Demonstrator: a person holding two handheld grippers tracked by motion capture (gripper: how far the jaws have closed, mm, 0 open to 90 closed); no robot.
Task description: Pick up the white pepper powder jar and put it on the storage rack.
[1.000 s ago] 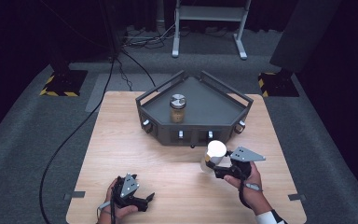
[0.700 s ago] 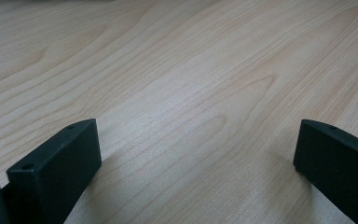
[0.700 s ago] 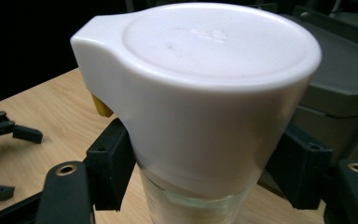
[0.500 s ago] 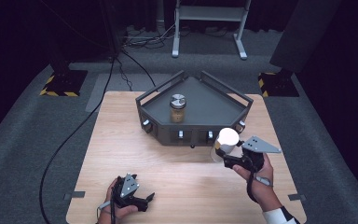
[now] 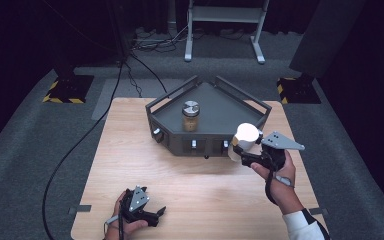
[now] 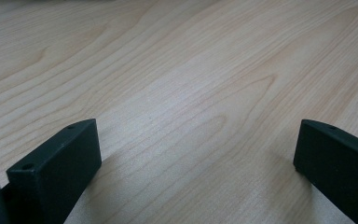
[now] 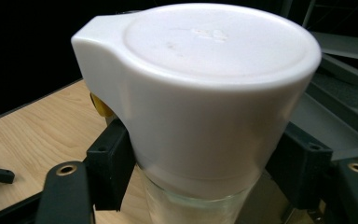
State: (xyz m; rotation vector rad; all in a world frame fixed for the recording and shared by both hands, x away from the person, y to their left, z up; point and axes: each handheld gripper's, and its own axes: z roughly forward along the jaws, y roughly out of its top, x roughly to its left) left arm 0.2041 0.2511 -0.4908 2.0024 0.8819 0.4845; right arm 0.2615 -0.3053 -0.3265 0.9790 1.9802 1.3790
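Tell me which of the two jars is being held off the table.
The white-capped jar, clamped in the right hand-held gripper near the tray's front right corner. The other, metal-lidded jar stands inside the tray.

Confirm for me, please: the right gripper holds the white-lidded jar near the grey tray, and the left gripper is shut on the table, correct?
Not quite: the left gripper is open, its jaws wide apart over bare table in the left gripper view. The right gripper does hold the white-lidded jar near the grey tray.
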